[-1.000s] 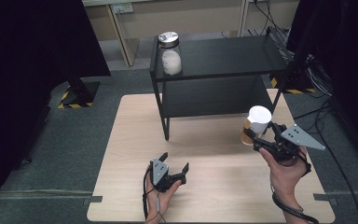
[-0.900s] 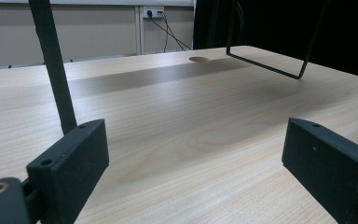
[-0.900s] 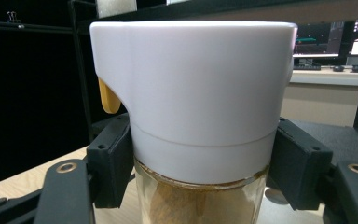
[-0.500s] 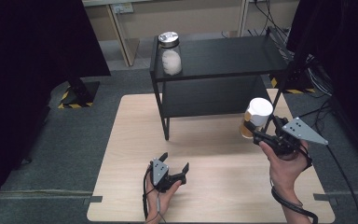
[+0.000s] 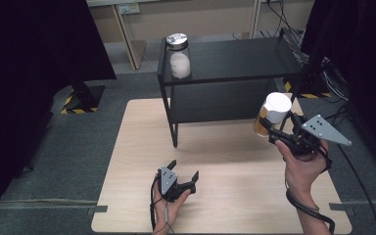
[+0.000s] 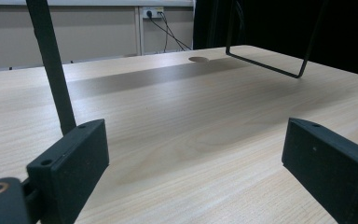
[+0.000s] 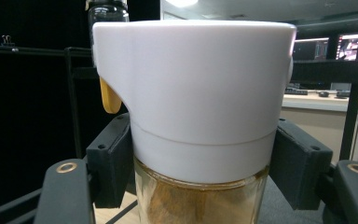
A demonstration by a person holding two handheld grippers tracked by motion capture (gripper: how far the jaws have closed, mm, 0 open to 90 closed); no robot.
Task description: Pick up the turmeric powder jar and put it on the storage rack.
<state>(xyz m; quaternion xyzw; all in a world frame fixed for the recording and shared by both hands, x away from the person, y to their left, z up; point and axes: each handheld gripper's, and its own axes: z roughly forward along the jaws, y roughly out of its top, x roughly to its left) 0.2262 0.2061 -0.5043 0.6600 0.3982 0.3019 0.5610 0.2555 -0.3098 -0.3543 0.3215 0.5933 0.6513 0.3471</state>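
My right gripper is shut on a glass jar with a white lid and brown contents, held in the air beside the right end of the black shelf unit. In the right gripper view the white-lidded jar sits between both black pads. A second jar with a metal lid and white contents stands on the shelf's top left corner. My left gripper rests open on the wooden table near the front edge, and its own view shows bare table between its pads.
The shelf unit has a lower shelf and thin black legs standing on the table's back half. Black curtains hang at left and right. Cables lie on the floor at the far right.
My right gripper has lifted the white-lidded jar higher and slightly toward the shelf. The left gripper has stayed still.
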